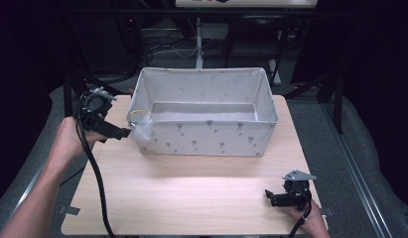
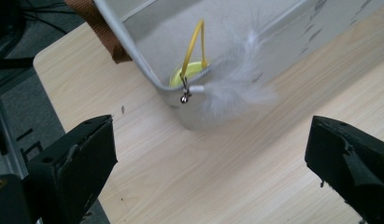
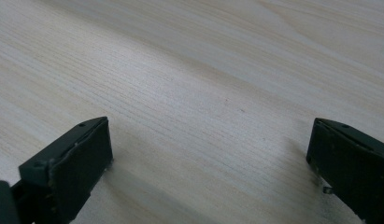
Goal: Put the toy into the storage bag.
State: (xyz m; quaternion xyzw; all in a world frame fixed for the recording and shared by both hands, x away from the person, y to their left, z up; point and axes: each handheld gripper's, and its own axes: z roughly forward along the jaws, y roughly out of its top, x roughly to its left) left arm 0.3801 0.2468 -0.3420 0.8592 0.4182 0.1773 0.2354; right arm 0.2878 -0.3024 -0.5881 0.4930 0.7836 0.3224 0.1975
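Left hand-held gripper (image 1: 123,132): jaws spread, holding nothing, just beside feather toy (image 1: 142,130). Toy: draped over fabric bin (image 1: 206,136) corner, near bench (image 1: 191,198) left edge. Right hand-held gripper (image 1: 269,196): jaws spread, bench's near right corner.

You work at a light wooden table (image 1: 191,198) in a dark room, grey floor (image 1: 350,148) and cables (image 1: 167,47) beyond

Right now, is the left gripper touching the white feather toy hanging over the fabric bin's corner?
Apart. The left gripper view shows the left gripper open, bare table between its jaws and the white feather toy.
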